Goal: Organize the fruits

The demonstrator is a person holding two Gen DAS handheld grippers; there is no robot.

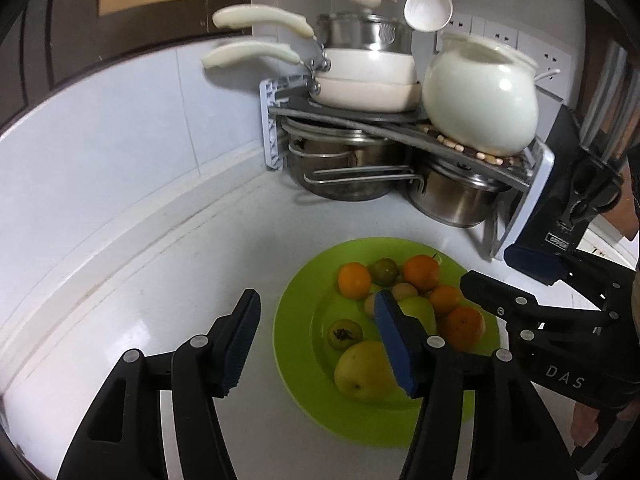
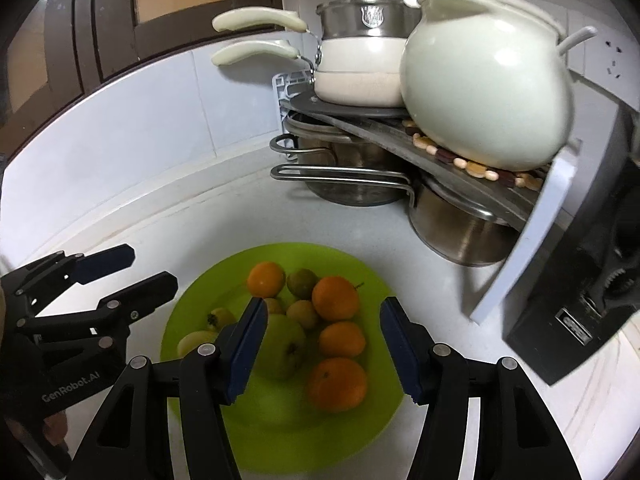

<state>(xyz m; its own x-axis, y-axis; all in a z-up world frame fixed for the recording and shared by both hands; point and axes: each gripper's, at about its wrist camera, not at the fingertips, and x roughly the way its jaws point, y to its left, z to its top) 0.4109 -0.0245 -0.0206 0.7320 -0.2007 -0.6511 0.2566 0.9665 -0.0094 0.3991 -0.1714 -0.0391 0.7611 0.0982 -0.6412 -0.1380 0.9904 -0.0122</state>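
A lime-green plate (image 1: 296,312) (image 2: 192,312) on the white counter holds several fruits: oranges (image 1: 354,280) (image 2: 338,384), a yellow-green apple (image 1: 362,370) (image 2: 286,346), small green-brown fruits (image 1: 344,334) (image 2: 302,283). My left gripper (image 1: 320,344) is open and empty, hovering over the plate's left side. It also shows at the left in the right wrist view (image 2: 140,272). My right gripper (image 2: 324,350) is open and empty above the fruits. It shows at the right in the left wrist view (image 1: 508,276).
A corner rack (image 1: 400,120) (image 2: 360,116) behind the plate carries white pans (image 1: 368,76) and a white ceramic pot (image 1: 480,92) (image 2: 484,80), with steel pots (image 1: 452,196) beneath. A black box (image 2: 580,292) stands at right. A white spoon (image 1: 428,4) hangs above.
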